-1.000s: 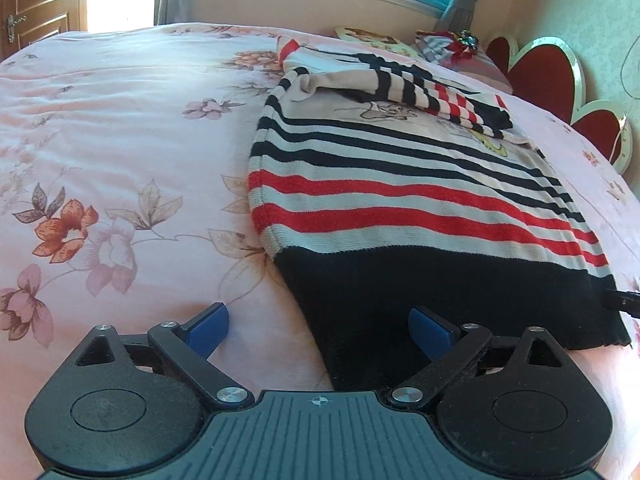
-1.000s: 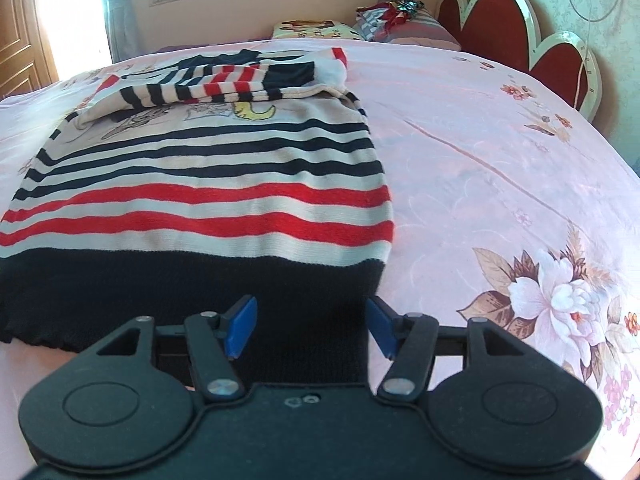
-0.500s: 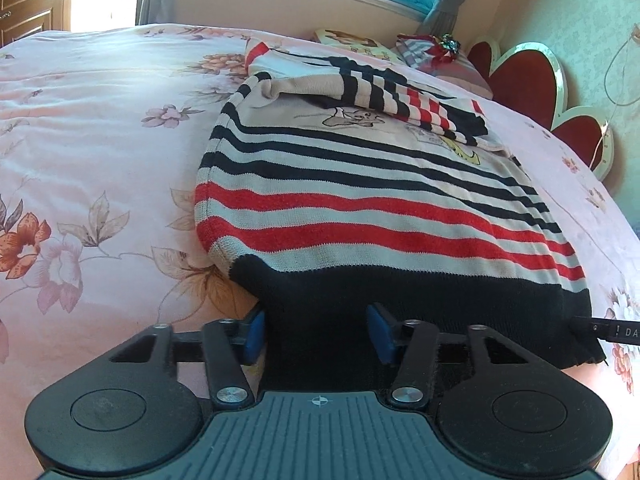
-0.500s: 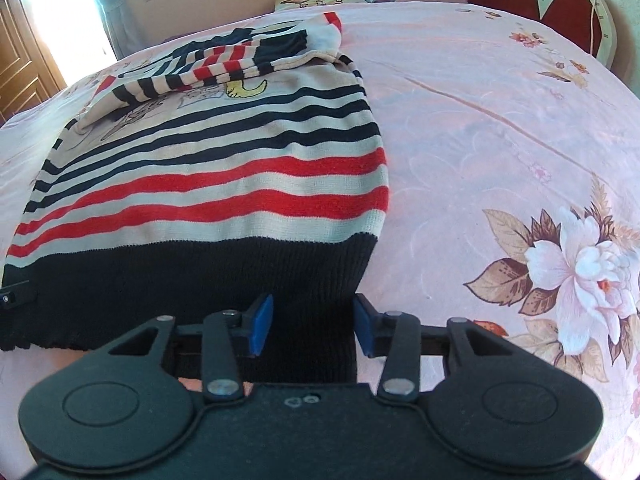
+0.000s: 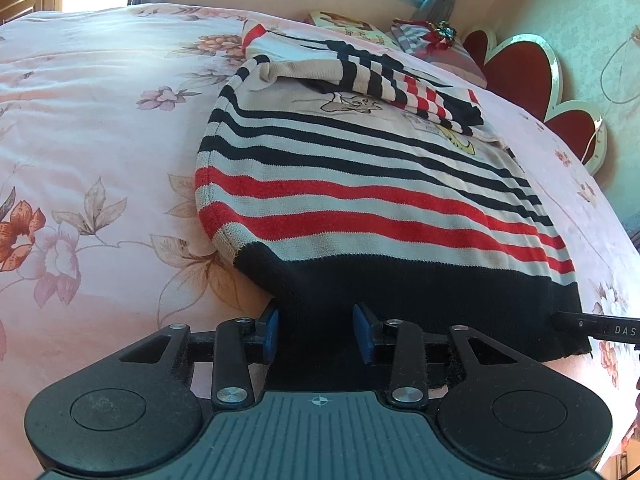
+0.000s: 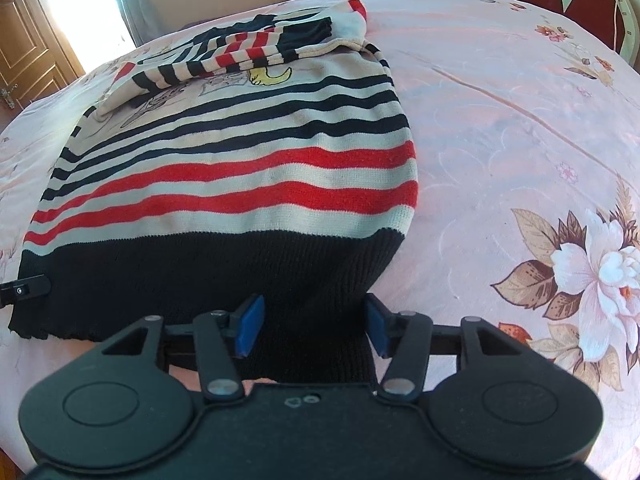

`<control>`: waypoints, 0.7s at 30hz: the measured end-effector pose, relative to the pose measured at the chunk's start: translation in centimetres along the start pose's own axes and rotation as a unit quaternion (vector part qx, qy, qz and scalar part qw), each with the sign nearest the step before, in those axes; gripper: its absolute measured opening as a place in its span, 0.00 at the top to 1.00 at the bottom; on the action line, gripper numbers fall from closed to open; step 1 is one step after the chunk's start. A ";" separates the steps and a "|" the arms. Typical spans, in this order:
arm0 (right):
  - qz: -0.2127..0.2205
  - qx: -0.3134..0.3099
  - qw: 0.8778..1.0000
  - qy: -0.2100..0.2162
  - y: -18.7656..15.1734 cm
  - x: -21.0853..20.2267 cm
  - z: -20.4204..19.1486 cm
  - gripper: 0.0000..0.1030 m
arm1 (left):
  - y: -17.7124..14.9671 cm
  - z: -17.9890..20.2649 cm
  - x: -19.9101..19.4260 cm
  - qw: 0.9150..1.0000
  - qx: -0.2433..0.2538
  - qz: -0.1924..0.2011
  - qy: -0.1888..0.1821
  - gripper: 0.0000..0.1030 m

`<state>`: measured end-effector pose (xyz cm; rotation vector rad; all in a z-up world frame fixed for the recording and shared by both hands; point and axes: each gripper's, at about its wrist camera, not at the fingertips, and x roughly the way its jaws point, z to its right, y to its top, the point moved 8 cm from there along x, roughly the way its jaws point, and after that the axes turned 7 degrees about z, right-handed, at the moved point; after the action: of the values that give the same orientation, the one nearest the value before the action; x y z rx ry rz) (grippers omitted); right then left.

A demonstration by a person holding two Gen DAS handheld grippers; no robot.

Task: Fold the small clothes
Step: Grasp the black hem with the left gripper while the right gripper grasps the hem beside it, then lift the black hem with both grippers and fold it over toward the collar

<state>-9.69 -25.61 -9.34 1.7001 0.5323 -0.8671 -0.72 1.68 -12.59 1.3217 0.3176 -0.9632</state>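
Each gripper, left gripper [image 5: 316,330] and right gripper [image 6: 314,326], has just been moving its jaws and pinches a corner of the sweater's [image 5: 360,200] near black hem; the sweater stretches lengthwise away toward the pillows [image 5: 348,24].

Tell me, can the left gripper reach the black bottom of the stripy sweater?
Probably yes. The left gripper has just been closing, and the black hem of the sweater is already bunched between its jaws, with nothing in the way.
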 end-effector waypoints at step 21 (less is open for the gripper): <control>0.106 0.064 0.986 0.114 12.0 -1.7 -0.9 0.90 | 13.6 2.8 0.4 0.990 -0.015 0.129 -0.056 0.88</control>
<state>-1.85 -28.24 -0.40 1.9488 0.4451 -0.5673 8.73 -1.79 -3.03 1.2403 0.0717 -0.8069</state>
